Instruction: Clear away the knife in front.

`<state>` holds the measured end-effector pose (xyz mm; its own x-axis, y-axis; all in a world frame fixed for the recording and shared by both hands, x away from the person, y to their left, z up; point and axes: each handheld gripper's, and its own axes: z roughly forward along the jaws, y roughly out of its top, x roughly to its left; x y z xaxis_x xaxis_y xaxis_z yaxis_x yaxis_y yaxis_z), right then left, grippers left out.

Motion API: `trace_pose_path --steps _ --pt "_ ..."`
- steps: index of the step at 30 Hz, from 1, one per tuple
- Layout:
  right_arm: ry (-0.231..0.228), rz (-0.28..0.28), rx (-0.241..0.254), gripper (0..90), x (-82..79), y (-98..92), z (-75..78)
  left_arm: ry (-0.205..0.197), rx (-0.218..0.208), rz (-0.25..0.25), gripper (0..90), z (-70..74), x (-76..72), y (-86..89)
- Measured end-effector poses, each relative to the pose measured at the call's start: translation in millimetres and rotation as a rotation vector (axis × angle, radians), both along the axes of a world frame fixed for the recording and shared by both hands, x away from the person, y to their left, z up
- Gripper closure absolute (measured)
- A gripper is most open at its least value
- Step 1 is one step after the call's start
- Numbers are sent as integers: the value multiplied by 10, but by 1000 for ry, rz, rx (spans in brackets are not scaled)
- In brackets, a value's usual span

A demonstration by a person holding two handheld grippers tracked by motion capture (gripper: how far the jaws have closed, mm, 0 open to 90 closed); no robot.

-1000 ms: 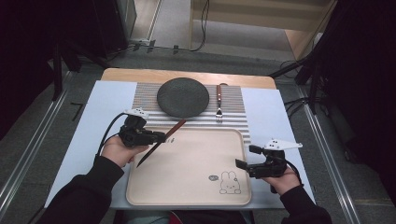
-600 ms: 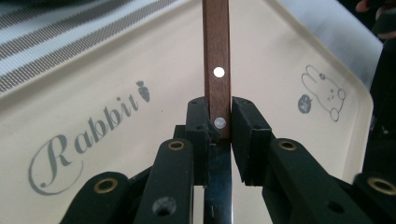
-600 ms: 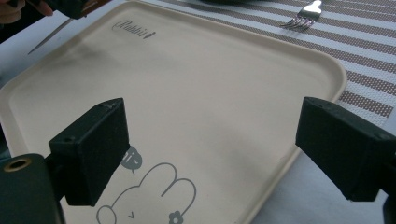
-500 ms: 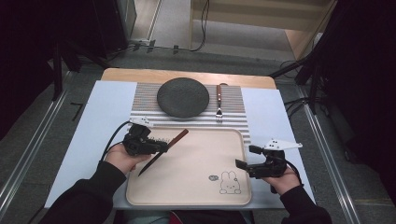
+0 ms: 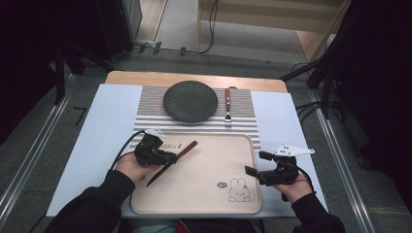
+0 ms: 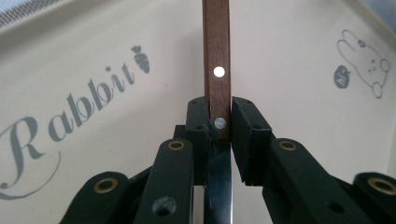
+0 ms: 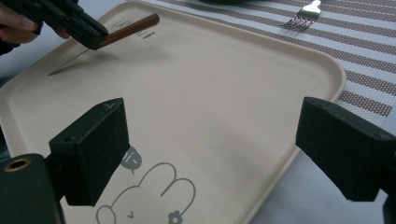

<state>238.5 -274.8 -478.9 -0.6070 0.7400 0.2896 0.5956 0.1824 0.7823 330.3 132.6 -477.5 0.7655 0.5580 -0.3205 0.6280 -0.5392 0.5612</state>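
A knife [image 5: 180, 153] with a brown wooden handle and steel blade is held low over the left part of the beige rabbit tray [image 5: 204, 194]. My left gripper [image 5: 171, 158] is shut on it where handle meets blade. In the left gripper view both pads clamp the knife [image 6: 217, 60], its handle pointing away over the tray [image 6: 289, 56]. My right gripper [image 5: 255, 164] rests at the tray's right edge, open, nothing between its jaws [image 7: 215, 144]. The right gripper view shows the left gripper [image 7: 70, 18] and knife [image 7: 133, 25] at the far side of the tray [image 7: 210, 93].
A dark round plate [image 5: 190, 101] sits on a striped placemat [image 5: 245, 121] behind the tray, with a wooden-handled fork [image 5: 227, 107] to its right. A pale blue mat [image 5: 107, 121] covers the table under everything.
The left gripper has sunk with the knife and come a little nearer the person, now low over the tray's left part. The right gripper has kept still.
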Motion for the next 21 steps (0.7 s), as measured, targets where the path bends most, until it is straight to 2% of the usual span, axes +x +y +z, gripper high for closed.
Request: trace_pose_path --steps 1,5,11,15,17,19,21 --pt "0 0 0 82 0 0 0 11 8 -1 780 -26 9 -10" --pt "0 -1 1 82 0 -2 0 15 39 -22 780 -94 0 -66" --pt "2 0 0 82 -2 -4 0 16 28 -28 757 -124 -20 -102" --pt "2 -2 2 81 -2 -4 2 36 -12 -25 531 -105 -1 -92" --pt "1 -1 3 82 -3 -3 3 50 -69 -25 415 -67 11 -69" --pt "-1 1 1 82 -2 -4 2 25 -105 -24 390 -21 10 -48" --pt "-1 2 0 82 -4 -1 2 1 -120 -26 341 21 7 -36"
